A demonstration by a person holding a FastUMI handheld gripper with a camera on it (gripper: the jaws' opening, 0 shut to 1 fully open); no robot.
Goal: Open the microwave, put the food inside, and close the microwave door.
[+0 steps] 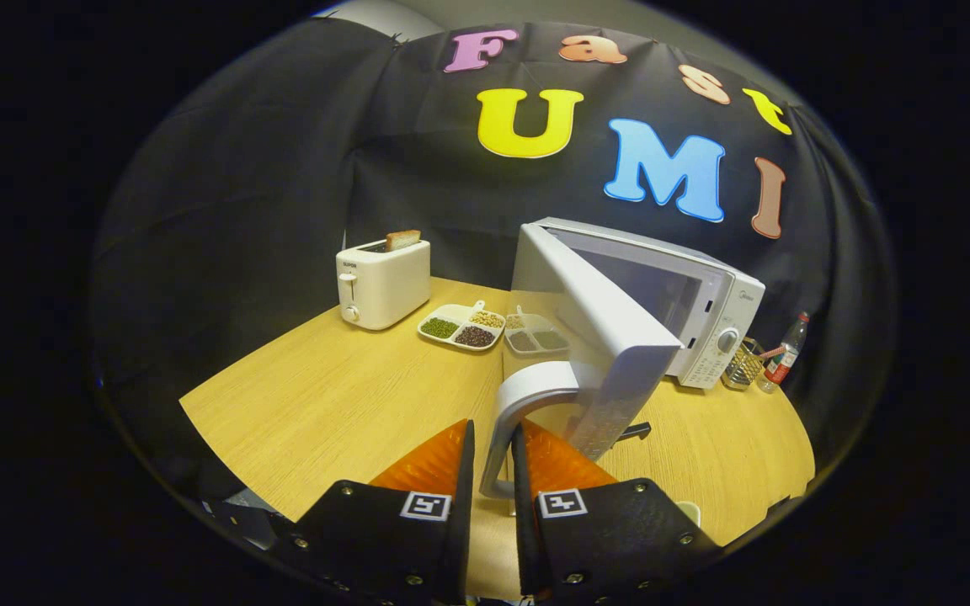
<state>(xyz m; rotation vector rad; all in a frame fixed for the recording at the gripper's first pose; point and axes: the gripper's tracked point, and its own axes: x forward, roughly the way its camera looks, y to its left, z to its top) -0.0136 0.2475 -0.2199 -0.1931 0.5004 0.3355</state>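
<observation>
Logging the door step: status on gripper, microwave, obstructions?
Gripper fingers shut on door handle. Microwave door swung open. Divided tray sits beyond the door, toaster farther back; neither blocks the swing.

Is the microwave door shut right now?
No, the microwave door stands swung open, its handle clamped between the gripper fingers.

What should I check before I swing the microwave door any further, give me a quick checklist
1. The gripper has the door handle between its jaws: ok.
2. Both jaws pressing firmly on the handle: cannot tell.
3. Microwave door off its latch and swung partly open: ok.
4. Divided snack trays beside the door, outside its swing: cannot tell.
5. Toaster well away from the door: ok.
6. Cavity ready for food: cannot tell, the door hides it.
</observation>
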